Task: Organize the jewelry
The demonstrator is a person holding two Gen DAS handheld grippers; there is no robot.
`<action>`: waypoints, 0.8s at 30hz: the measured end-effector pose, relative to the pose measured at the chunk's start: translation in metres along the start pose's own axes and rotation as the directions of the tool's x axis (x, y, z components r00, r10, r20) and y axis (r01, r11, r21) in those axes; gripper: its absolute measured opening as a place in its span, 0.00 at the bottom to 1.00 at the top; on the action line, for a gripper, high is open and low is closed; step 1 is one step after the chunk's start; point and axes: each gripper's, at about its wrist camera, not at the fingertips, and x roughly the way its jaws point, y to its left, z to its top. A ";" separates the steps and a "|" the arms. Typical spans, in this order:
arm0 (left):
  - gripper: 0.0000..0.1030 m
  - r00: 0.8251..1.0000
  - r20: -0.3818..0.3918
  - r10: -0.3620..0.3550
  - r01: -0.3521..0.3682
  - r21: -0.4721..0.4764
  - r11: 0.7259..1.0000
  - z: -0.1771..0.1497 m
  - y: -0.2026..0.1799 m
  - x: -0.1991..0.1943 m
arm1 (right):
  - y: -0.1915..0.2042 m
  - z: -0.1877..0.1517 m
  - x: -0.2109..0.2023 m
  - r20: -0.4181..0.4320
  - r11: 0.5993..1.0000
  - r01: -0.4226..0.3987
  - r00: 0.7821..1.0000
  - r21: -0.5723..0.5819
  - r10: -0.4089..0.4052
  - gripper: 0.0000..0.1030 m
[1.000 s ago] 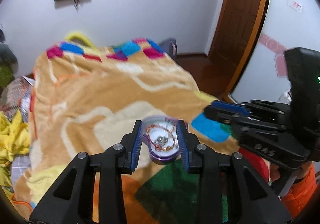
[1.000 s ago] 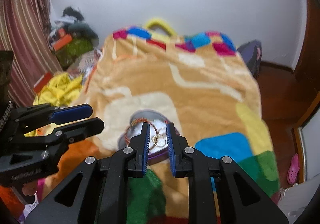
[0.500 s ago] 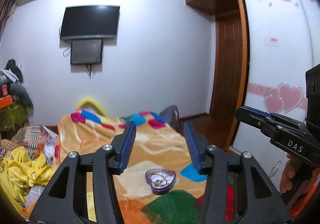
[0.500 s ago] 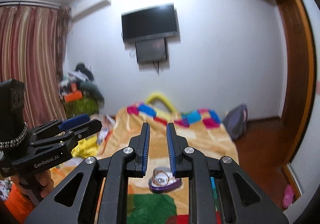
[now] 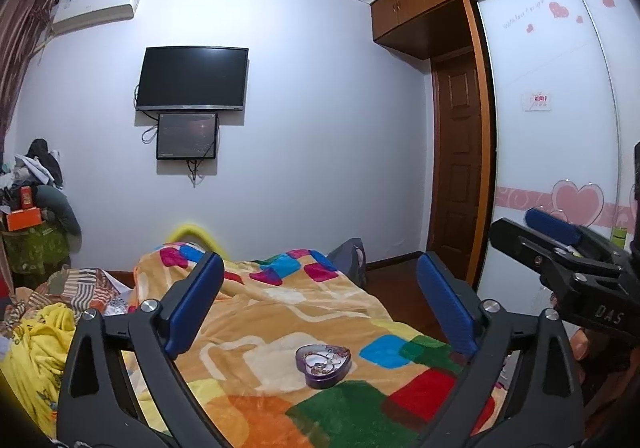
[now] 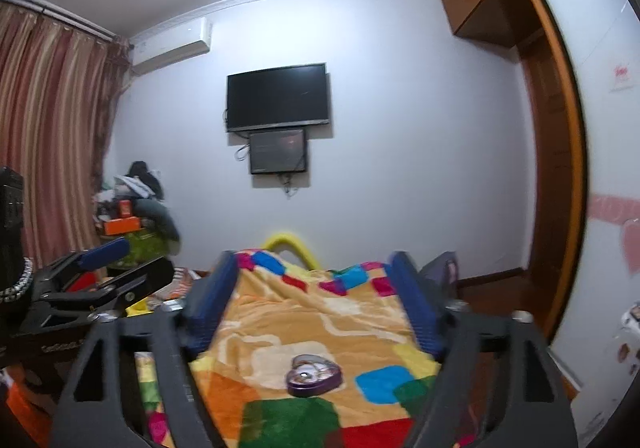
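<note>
A purple heart-shaped box (image 5: 323,361) holding bracelets and rings lies on the colourful blanket (image 5: 280,312) on the bed; it also shows in the right wrist view (image 6: 314,375). My left gripper (image 5: 320,302) is wide open and empty, raised well above and back from the box. My right gripper (image 6: 316,300) is wide open and empty too, held back from the box. The right gripper shows at the right edge of the left wrist view (image 5: 556,248), and the left gripper at the left edge of the right wrist view (image 6: 108,272).
A TV (image 5: 192,78) and a small screen hang on the far wall. Piled clothes and boxes (image 5: 32,216) stand at the left, a yellow cloth (image 5: 36,340) beside the bed. A wooden door (image 5: 456,168) and wardrobe (image 5: 560,108) stand at the right.
Both grippers pulled up and back from the box and tilted up toward the wall. Both jaws opened wide; the right was nearly shut before.
</note>
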 end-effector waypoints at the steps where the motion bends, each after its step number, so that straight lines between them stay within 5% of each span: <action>1: 0.95 1.000 -0.004 0.005 -0.005 0.001 1.000 -0.001 0.000 0.000 | 0.002 0.000 -0.001 0.005 1.000 0.013 1.000 -0.007 -0.013 0.87; 24: 0.95 0.999 -0.041 0.032 -0.033 -0.034 0.999 -0.010 0.007 -0.001 | -0.004 -0.010 -0.010 -0.056 1.000 -0.001 0.998 0.016 0.002 0.88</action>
